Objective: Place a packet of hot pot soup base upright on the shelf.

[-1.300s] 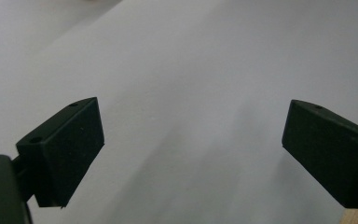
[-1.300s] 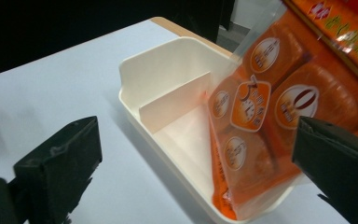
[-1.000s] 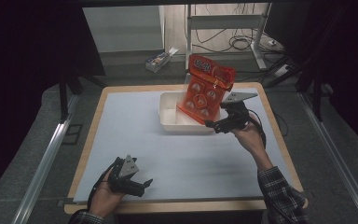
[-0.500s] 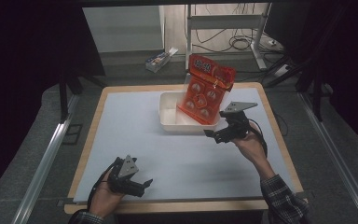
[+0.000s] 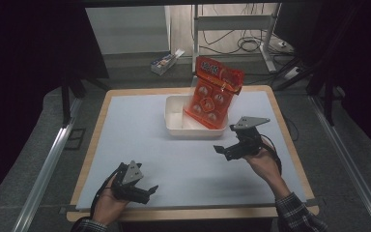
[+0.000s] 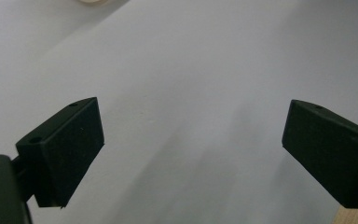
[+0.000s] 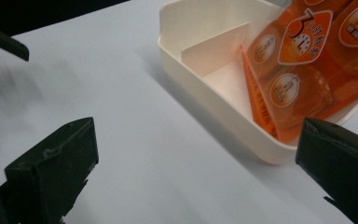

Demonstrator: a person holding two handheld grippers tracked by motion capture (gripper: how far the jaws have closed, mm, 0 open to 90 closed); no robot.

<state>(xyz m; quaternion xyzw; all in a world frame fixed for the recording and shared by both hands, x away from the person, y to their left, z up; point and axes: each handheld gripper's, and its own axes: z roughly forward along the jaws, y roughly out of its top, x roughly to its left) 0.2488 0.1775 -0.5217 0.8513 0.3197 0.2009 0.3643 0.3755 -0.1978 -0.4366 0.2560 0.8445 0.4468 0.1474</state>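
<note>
An orange snack bag (image 5: 213, 94) stands tilted in a white divided tray (image 5: 175, 126) at the back middle of the mat. My right gripper (image 5: 224, 140) hovers open just in front of the tray's near right corner, apart from it. In the right gripper view the open right gripper (image 7: 196, 154) has nothing between its jaws and faces the tray (image 7: 191, 79). The bag (image 7: 303, 70) leans in the tray's right compartment. My left gripper (image 5: 149, 193) rests open near the front left edge. In the left gripper view the left gripper (image 6: 191, 140) holds nothing over the bare mat.
A pale mat (image 5: 135, 140) covers the wooden table (image 5: 290, 125). A small box (image 5: 165, 60) lies on the floor beyond the table, by a metal rack with cables. In the right gripper view the other gripper (image 7: 4, 42) shows at the top left.
My right gripper has drawn back from the tray toward the near side and dropped lower. The bag stays leaning in the tray. The left gripper has not moved.
</note>
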